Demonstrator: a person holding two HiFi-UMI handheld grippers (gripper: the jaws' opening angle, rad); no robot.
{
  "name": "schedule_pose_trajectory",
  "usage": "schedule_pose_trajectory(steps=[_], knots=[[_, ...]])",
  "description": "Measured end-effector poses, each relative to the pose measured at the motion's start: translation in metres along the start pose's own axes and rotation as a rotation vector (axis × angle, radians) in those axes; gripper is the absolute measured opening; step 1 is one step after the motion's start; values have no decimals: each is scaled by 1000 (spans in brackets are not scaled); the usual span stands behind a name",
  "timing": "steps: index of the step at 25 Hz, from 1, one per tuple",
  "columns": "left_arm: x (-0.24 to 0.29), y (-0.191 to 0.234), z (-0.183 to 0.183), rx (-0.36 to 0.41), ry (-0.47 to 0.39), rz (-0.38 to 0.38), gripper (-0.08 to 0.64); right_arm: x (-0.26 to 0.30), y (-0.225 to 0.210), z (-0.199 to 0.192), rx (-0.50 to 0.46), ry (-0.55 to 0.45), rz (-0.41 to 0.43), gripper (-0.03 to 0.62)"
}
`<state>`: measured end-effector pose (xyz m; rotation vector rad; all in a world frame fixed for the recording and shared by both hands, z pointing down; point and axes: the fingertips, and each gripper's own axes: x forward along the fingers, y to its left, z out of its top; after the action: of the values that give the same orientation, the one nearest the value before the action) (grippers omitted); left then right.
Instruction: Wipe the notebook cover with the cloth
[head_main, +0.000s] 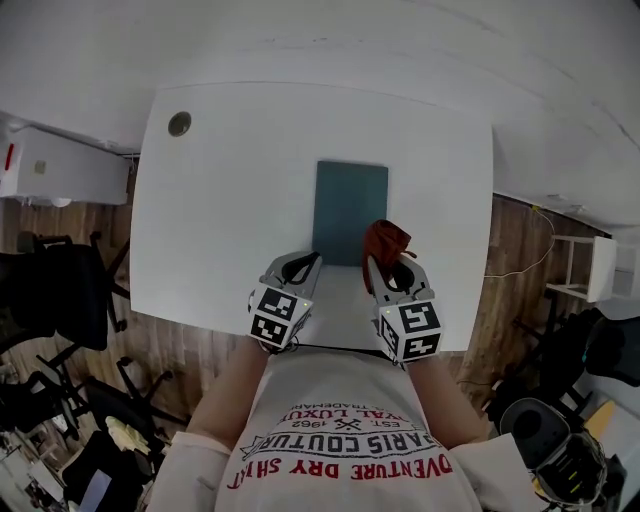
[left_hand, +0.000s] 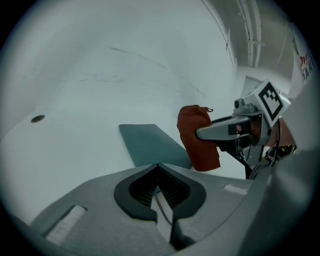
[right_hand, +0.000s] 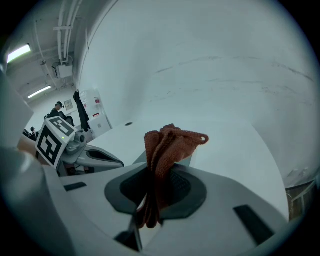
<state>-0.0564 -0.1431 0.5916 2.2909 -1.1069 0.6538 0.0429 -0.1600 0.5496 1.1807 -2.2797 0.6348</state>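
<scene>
A dark teal notebook (head_main: 350, 210) lies flat on the white table (head_main: 230, 200), also seen in the left gripper view (left_hand: 150, 145). A rust-red cloth (head_main: 386, 241) is bunched upright between the jaws of my right gripper (head_main: 384, 268), which is shut on it just off the notebook's near right corner. From the right gripper view the cloth (right_hand: 162, 160) stands folded in the jaws and hides most of the notebook. My left gripper (head_main: 302, 266) hovers at the notebook's near left corner, jaws shut and empty. The cloth (left_hand: 199, 136) and right gripper (left_hand: 235, 131) show in the left gripper view.
A round cable hole (head_main: 180, 123) sits in the table's far left corner. Black office chairs (head_main: 60, 300) stand on the wooden floor to the left. A white cabinet (head_main: 55, 165) is at the far left, a white shelf (head_main: 590, 265) at the right.
</scene>
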Motion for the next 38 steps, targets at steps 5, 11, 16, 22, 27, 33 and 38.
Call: schedule_pose_trajectory(steps=[5,11,16,22,27,33,38], knots=[[23,2,-14,32,115,-30,11,14,0,-9,33,53,-11,72],[27,3,-13,25,117,-35,11,39,-1,9,32,43,0,74],[28,5,-13,-44,130,-47,11,77,8,47,-13,19,42,74],[28,7,-12,-70,115,-63,11,121,21,86,-94,-4,71,74],[29,8,-12,-48,122,-48,11,151,21,91,-81,36,83,74],[27,9,-14,-47,117,-48,11,181,16,79,-23,144,108,74],[28,9,-13,-103,146,-51,11,189,6,72,40,196,129,74]])
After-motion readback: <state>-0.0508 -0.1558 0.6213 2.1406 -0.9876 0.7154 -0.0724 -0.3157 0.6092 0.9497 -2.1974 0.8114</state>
